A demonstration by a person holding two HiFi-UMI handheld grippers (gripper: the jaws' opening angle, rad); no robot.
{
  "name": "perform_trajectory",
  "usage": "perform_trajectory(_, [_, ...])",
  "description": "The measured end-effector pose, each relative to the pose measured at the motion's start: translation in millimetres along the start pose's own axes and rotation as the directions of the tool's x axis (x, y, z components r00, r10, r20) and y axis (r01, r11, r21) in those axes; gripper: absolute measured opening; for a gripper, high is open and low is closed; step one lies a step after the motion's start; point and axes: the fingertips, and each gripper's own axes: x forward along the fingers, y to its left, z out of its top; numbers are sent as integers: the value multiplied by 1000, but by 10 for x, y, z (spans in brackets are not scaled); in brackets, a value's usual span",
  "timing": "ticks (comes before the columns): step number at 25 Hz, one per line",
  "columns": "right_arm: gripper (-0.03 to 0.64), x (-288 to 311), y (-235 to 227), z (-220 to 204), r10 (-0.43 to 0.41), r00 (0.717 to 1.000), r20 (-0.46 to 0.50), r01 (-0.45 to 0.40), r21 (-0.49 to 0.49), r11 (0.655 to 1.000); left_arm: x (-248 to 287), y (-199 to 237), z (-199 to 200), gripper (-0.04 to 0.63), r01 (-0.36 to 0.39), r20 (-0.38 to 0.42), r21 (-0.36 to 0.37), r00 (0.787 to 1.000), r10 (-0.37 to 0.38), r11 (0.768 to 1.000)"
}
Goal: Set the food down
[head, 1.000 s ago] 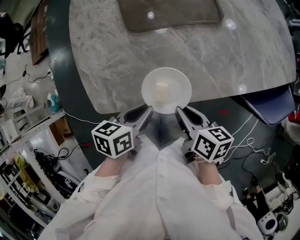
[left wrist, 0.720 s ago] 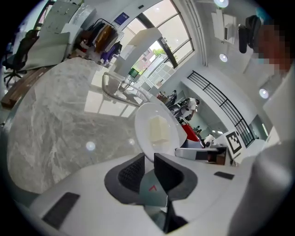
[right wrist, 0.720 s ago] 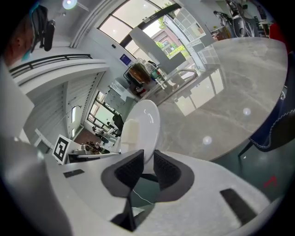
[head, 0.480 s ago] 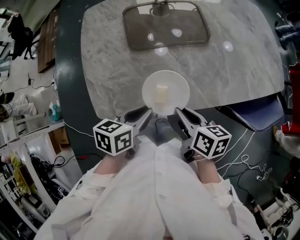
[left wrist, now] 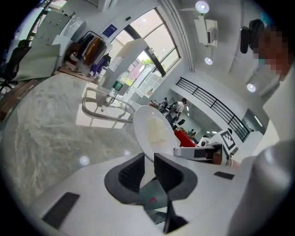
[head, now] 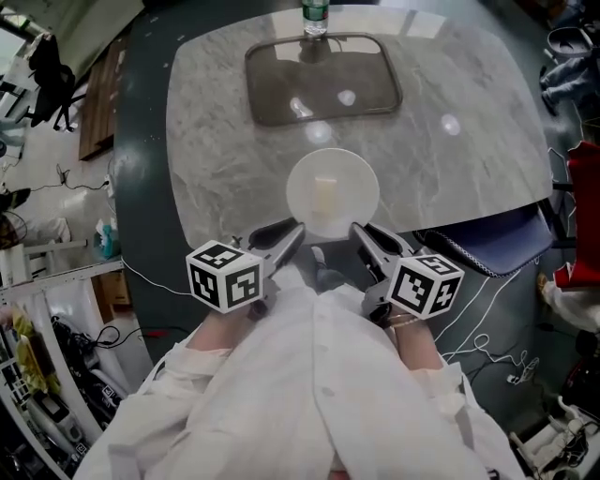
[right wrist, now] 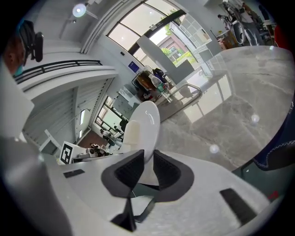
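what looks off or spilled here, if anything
Nothing stands out. The white plate is clamped at its near rim by the left gripper and the right gripper, with the pale food block resting in its middle. The tray and the bottle sit undisturbed on the marble table.

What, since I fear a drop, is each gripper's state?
Left gripper: shut on the plate rim.
Right gripper: shut on the plate rim.

Held plate [head: 332, 192] nearer tray [head: 323, 80], bottle [head: 316, 17] now in view
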Motion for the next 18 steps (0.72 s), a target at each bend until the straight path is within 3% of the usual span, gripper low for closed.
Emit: perform_trajectory(18, [52,187,-99,234,16,1000,-24,-16,-7,1000,128,117,197,71,1,13,14,1000,-1,1000])
